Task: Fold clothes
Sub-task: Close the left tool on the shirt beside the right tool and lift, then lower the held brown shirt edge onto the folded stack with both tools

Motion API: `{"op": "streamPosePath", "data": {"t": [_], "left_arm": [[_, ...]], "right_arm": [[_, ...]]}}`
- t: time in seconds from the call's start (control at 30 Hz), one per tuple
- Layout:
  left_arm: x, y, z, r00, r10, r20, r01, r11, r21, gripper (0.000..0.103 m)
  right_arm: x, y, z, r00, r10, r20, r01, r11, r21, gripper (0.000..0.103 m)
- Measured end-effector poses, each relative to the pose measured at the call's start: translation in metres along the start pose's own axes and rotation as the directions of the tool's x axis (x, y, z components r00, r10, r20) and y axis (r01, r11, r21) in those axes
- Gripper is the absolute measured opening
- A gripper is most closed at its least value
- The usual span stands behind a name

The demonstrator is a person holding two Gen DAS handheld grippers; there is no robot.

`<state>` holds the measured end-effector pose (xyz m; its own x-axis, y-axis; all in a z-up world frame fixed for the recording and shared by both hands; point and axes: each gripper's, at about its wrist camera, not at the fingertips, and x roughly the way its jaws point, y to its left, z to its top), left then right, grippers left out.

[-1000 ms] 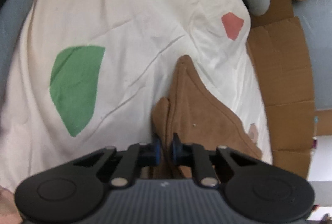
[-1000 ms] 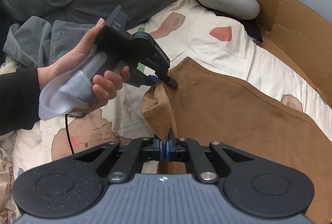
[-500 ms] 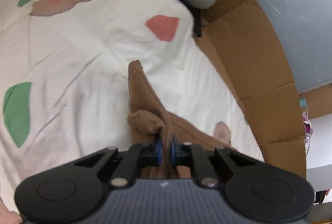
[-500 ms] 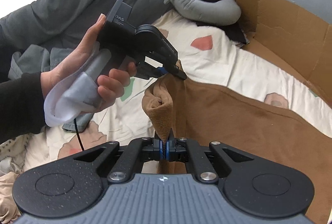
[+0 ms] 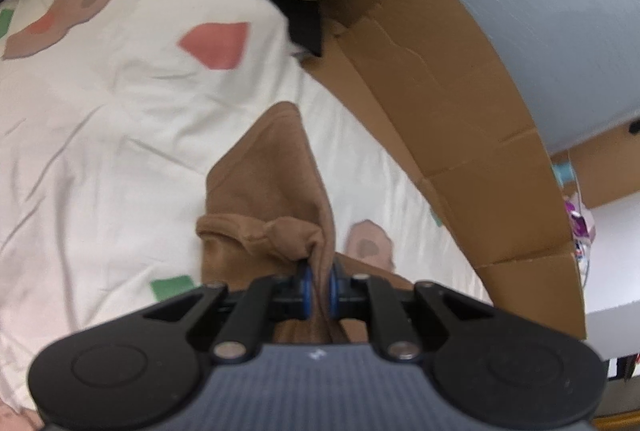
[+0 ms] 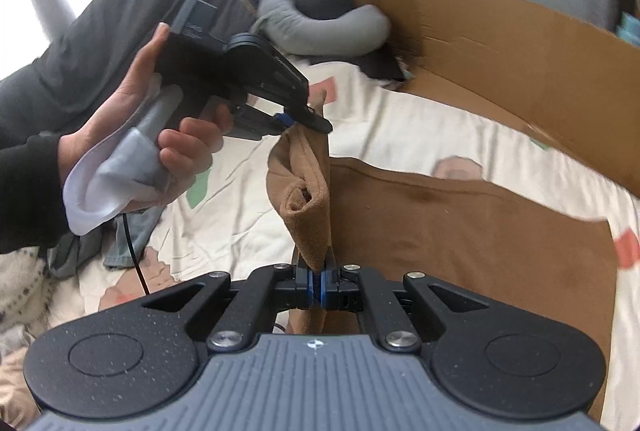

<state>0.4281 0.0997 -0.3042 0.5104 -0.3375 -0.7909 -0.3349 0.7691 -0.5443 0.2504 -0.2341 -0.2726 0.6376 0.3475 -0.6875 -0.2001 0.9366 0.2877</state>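
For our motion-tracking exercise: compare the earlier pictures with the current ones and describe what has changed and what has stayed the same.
Both grippers have lifted their end of the brown garment higher off the bed sheet, so the pinched edge now hangs up between them. The left gripper has swung toward the cardboard and wall. Nothing was let go: the left gripper and right gripper stay shut on the cloth, and its far end still lies on the sheet.

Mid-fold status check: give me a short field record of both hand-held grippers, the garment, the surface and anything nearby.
left hand-held gripper: shut on brown garment's edge
right hand-held gripper: shut on same edge, nearer the camera
brown garment: held edge lifted and bunched between the two grippers; the rest lies spread on the sheet
surface: white patterned bed sheet
hand: wraps the left gripper's handle
nearby: cardboard panels along the sheet's far side; grey curved pillow at the sheet's far end
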Motion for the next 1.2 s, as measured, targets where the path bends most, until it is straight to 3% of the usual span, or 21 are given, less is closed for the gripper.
{"op": "streamPosePath", "data": {"t": [0.2,0.63,0.9,1.2], "left_arm": [[0.008,-0.045,-0.009,1.000,0.011,-0.019,-0.010,0.999,0.048,0.009],[0.055,-0.147,-0.059,0.996,0.022,-0.091,0.000,0.974,0.228,0.009],[0.095,-0.187,-0.097,0.991,0.065,-0.119,-0.023,0.945,0.327,0.009],[0.139,-0.219,-0.138,0.982,0.137,-0.127,-0.067,0.893,0.444,0.009]], "right_arm": [[-0.022,-0.037,-0.016,0.999,-0.012,0.031,0.007,0.989,0.144,0.001],[-0.062,-0.098,-0.067,0.996,-0.078,0.037,0.065,0.959,0.277,0.001],[-0.073,-0.133,-0.107,0.996,-0.086,0.026,0.071,0.931,0.359,0.001],[-0.071,-0.161,-0.143,0.995,-0.096,0.009,0.083,0.896,0.436,0.001]]}}
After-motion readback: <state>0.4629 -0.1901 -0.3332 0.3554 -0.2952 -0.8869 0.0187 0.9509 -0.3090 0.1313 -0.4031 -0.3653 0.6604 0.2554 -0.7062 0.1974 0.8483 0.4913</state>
